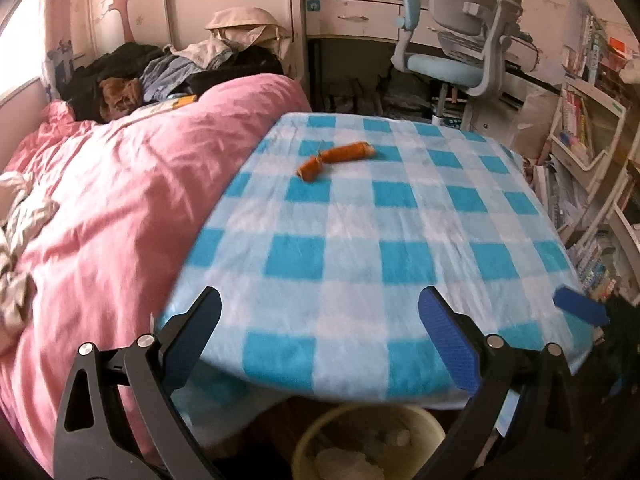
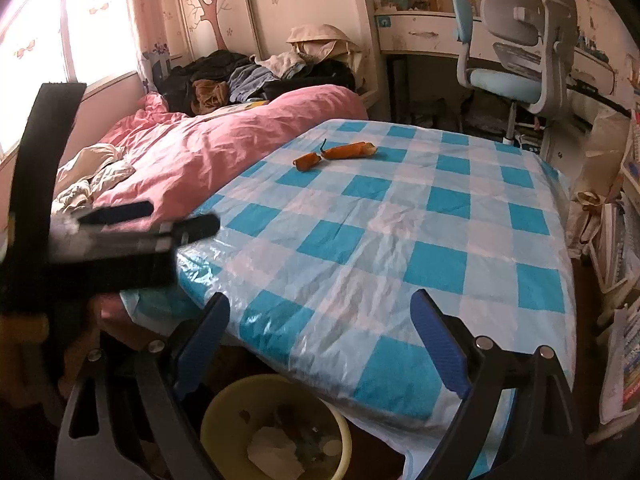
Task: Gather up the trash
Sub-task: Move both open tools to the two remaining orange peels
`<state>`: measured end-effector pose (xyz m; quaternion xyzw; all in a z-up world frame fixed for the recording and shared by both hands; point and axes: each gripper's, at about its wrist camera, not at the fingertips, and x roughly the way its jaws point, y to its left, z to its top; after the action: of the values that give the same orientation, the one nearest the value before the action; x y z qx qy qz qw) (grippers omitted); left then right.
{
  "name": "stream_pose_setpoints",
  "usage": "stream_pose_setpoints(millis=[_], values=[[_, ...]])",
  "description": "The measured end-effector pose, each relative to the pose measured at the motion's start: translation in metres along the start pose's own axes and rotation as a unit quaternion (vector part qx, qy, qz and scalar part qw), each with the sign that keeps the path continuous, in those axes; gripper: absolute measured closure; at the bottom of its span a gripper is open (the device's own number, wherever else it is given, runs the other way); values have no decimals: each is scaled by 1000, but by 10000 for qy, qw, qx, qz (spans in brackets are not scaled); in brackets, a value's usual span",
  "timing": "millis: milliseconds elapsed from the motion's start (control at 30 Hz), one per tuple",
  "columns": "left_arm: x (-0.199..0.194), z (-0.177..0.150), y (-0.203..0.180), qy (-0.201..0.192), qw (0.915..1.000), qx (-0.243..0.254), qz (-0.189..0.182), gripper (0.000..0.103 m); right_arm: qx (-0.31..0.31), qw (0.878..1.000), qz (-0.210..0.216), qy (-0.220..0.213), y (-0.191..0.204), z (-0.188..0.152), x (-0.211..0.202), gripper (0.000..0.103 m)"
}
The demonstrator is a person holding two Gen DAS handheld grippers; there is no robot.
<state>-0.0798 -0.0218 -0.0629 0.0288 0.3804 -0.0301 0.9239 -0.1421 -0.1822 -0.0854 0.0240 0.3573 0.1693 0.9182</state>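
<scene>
Both grippers, left gripper (image 1: 320, 334) and right gripper (image 2: 320, 340), hover with jaws spread wide and empty over the table's (image 1: 400, 264) near edge. The orange wrapper (image 1: 336, 159) lies toward the far left corner, bare checkered cloth between. A yellow bin (image 2: 276, 426) sits below the near edge.

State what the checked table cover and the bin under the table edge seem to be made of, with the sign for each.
Table cover: thin plastic sheet, probably; it is glossy, crinkled and slightly see-through at the near edge.
Bin: likely moulded plastic, pale yellow, with a smooth, dull, even rim. Crumpled white paper, or tissue, lies inside.
</scene>
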Motion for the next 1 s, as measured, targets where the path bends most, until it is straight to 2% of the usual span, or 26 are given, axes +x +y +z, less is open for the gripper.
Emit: stream_pose_setpoints(millis=[267, 500, 800, 900, 1000], values=[[55, 56, 14, 279, 9995, 99, -102, 8, -296, 9993, 107, 184, 1, 31, 34, 15], [101, 95, 16, 320, 9994, 132, -98, 8, -808, 9958, 67, 430, -3, 61, 77, 15], [170, 128, 20, 602, 9976, 227, -243, 8, -1351, 9892, 53, 564, -26, 105, 148, 15], [191, 134, 18, 683, 9966, 369, -273, 13, -1593, 9855, 103, 583, -30, 119, 171, 15], [213, 139, 19, 826, 9950, 444, -341, 22, -1957, 9787, 134, 610, -31, 131, 193, 15]])
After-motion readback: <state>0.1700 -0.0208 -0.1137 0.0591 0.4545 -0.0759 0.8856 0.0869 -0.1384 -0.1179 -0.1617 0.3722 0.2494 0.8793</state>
